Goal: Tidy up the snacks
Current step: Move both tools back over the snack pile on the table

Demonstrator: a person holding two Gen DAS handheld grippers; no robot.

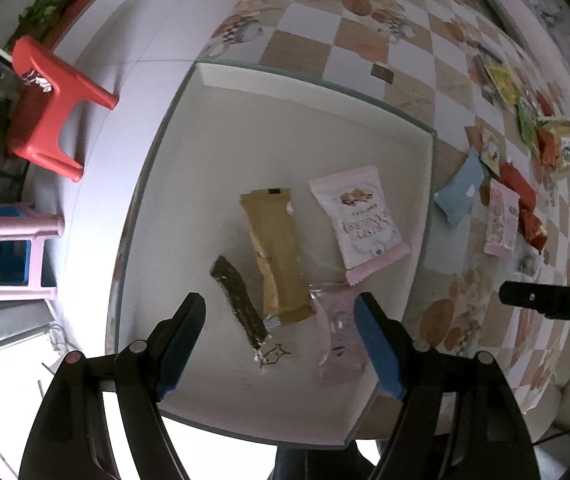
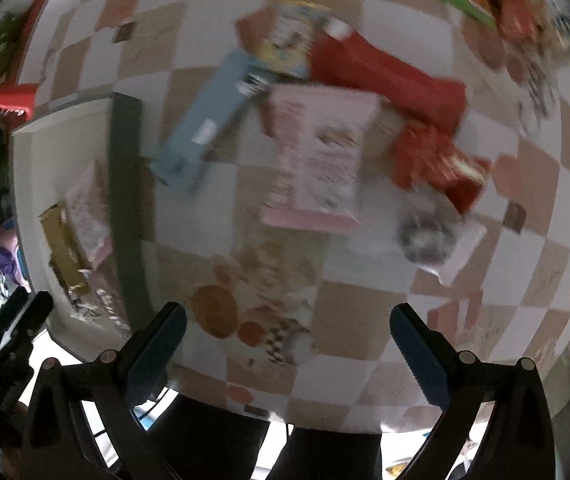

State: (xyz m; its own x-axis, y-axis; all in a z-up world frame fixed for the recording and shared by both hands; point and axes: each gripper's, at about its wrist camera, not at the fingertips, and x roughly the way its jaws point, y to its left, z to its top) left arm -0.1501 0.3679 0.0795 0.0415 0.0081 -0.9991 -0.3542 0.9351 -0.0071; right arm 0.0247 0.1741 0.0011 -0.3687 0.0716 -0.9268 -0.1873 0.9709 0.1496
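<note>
Item 1: my left gripper (image 1: 279,306), jaws apart, nothing between them, hanging over the white tray (image 1: 365,104).

Item 2: tray contents: a tan bar packet (image 1: 279,256) at centre; a dark brown stick packet (image 1: 241,304) just left of it; a pink-and-white cracker bag (image 1: 359,222) to its right; a pale pink pouch (image 1: 339,344) nearest the right finger (partly tucked behind that finger).

Item 3: my right gripper (image 2: 287,334), jaws spread wide and empty, above the checkered tablecloth (image 2: 365,312).

Item 4: loose snacks ahead of it on the cloth, beside the tray (view blurred): a light blue packet (image 2: 201,120), a pink bag (image 2: 319,156), a long red packet (image 2: 385,76) touching the pink bag's far corner, and a crumpled red-orange wrapper (image 2: 437,160).

Item 5: red stool (image 1: 51,108) and pink stool (image 1: 17,248) on the floor past the table edge.
</note>
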